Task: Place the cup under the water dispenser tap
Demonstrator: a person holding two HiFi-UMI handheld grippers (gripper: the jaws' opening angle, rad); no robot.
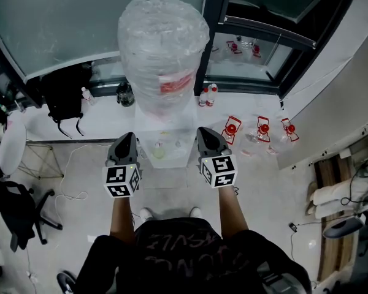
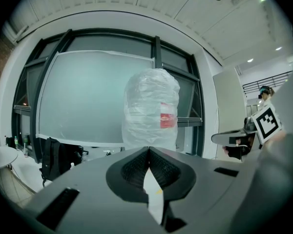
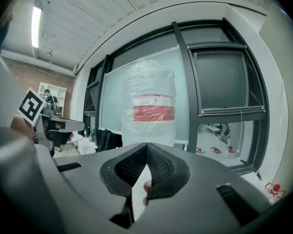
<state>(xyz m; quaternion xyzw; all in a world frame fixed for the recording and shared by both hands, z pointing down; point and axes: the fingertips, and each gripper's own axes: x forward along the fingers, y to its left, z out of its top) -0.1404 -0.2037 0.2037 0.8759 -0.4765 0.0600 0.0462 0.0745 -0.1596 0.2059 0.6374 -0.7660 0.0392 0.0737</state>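
1. At the front of the water dispenser (image 1: 169,129), between our left tool (image 1: 128,136) and right tool (image 1: 203,130), sits a small pale round thing, apparently the cup (image 1: 158,154).
2. Both tools are closed, holding nothing.
3. We judge the cup light, thin-walled and easily crushed, so we would grip its side wall gently.
4. It seems upright, mouth up, long axis vertical.

Black printed T-shirt (image 1: 172,253); both grey grippers (image 1: 128,136) (image 1: 204,131) carry black-and-white marker cubes (image 1: 122,180) (image 1: 218,171).
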